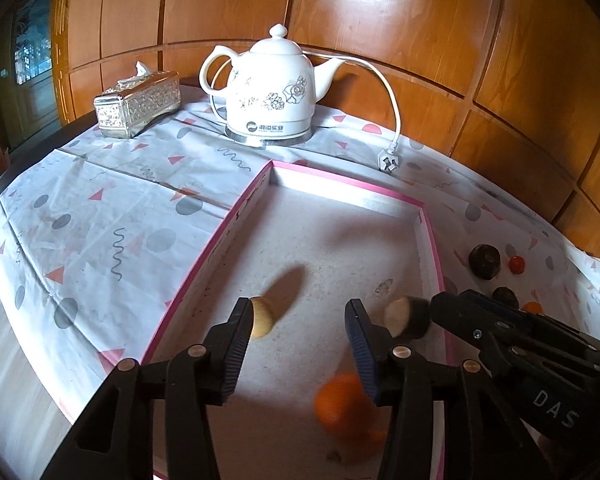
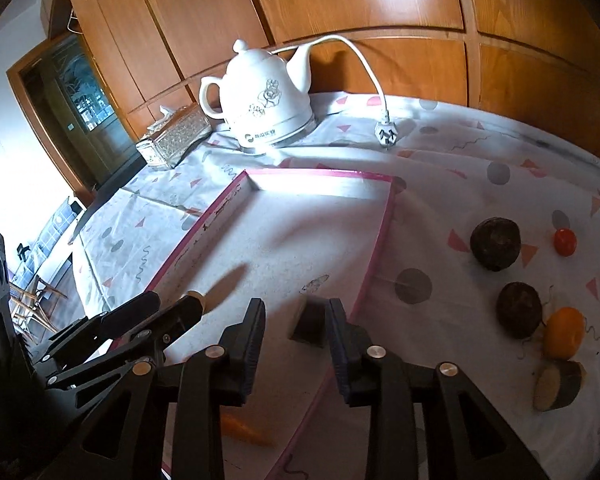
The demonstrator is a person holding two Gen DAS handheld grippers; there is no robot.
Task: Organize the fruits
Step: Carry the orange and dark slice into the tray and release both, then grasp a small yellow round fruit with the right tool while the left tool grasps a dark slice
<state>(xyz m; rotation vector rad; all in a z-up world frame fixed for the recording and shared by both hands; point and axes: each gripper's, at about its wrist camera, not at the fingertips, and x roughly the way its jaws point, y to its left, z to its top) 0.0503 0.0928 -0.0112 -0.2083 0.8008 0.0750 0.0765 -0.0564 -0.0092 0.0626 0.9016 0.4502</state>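
A pink-rimmed white tray lies on the cloth. Both grippers hover over its near end. My left gripper is open; a pale cut piece sits against its left finger, and a blurred orange is below the jaws. My right gripper is open, with a dark cut piece with a pale face against its right finger. Right of the tray lie two dark round fruits, a small red fruit, an orange fruit and a dark cut half.
A white ceramic electric kettle with a loose cord and plug stands behind the tray. A silver tissue box stands at the back left. A wood-panelled wall rises behind the table. The table edge runs along the left.
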